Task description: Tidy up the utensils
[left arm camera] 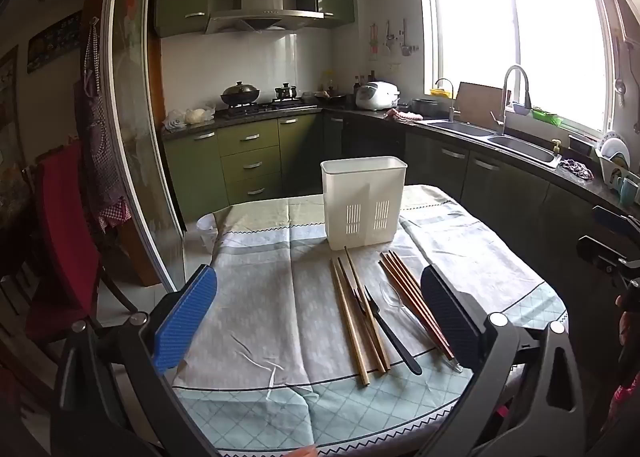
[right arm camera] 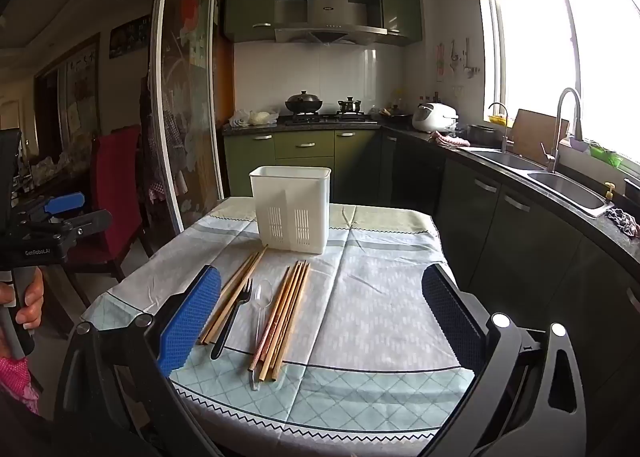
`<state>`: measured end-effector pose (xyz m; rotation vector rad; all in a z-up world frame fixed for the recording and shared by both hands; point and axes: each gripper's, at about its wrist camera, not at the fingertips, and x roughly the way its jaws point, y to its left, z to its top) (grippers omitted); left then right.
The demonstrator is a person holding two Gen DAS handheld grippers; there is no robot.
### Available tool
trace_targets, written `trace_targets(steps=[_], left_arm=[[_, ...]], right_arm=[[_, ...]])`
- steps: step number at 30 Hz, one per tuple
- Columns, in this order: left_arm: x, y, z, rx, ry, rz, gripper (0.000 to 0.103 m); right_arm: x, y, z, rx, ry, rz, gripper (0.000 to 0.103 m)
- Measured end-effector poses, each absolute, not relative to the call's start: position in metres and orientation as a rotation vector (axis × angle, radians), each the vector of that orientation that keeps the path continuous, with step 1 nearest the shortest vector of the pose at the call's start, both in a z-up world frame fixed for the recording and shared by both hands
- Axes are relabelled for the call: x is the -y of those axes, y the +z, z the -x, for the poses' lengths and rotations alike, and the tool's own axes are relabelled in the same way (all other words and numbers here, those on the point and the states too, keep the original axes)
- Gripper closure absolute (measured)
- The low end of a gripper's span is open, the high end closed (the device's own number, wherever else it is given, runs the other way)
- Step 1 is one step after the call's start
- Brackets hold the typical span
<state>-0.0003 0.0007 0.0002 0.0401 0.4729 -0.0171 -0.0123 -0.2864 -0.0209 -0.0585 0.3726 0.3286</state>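
Nothing has been sorted yet; this reads as the very start of the job. A white plastic utensil holder [left arm camera: 363,201] with slotted drainage panels stands upright and apparently empty at the far end of a small table covered by a pale green and grey tablecloth [left arm camera: 256,297]. All the utensils lie flat on the cloth in front of it.

From the left wrist view, a set of light bamboo chopsticks [left arm camera: 352,317] lies to the left, their far tips just short of the holder. A black plastic fork [left arm camera: 390,331] crosses beside them. A clear plastic spoon [left arm camera: 400,303], hard to make out, lies next to it. A bundle of darker reddish-brown chopsticks [left arm camera: 412,297] lies to the right, running under the near edge of that gripper's right finger.

The left gripper [left arm camera: 320,313] hovers above the near table edge with its jaws spread wide and nothing between them; the utensils sit between and ahead of its blue pads. The right gripper [right arm camera: 320,313] is likewise wide open and empty, and the utensils lie toward its left finger, near but not touched.

The next move likely calls for lowering one gripper over a single group, closing on it along its length, then tipping it upright to drop it into one compartment of the holder. Thin sticks lying flat may be awkward to pinch.
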Motion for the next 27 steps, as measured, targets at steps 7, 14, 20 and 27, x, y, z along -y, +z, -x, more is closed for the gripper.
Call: trace_targets(steps=[7, 14, 20, 27], left_arm=[[-0.0025, 0.0006, 0.0003, -0.476, -0.024, -0.045, 0.006], [-0.0017, 0.0013, -0.0007, -0.476, -0.017, -0.053, 0.006], [-0.0022, 0.0008, -0.0003, -0.478, -0.016, -0.055, 0.006], [0.0005, -0.0030, -0.0022, -0.483, -0.018, -0.058, 0.006]], right_arm=[[0.2854, -0.0211, 0.0114, -0.371, 0.324, 0.058, 0.004], [0.2874, -0.0217, 0.0123, -0.367, 0.326, 0.049, 0.004], [0.2878, -0.0218, 0.0082, -0.369, 0.323, 0.049, 0.004], [0.2882, -0.0214, 0.0093, -0.369, 0.324, 0.050, 0.004]])
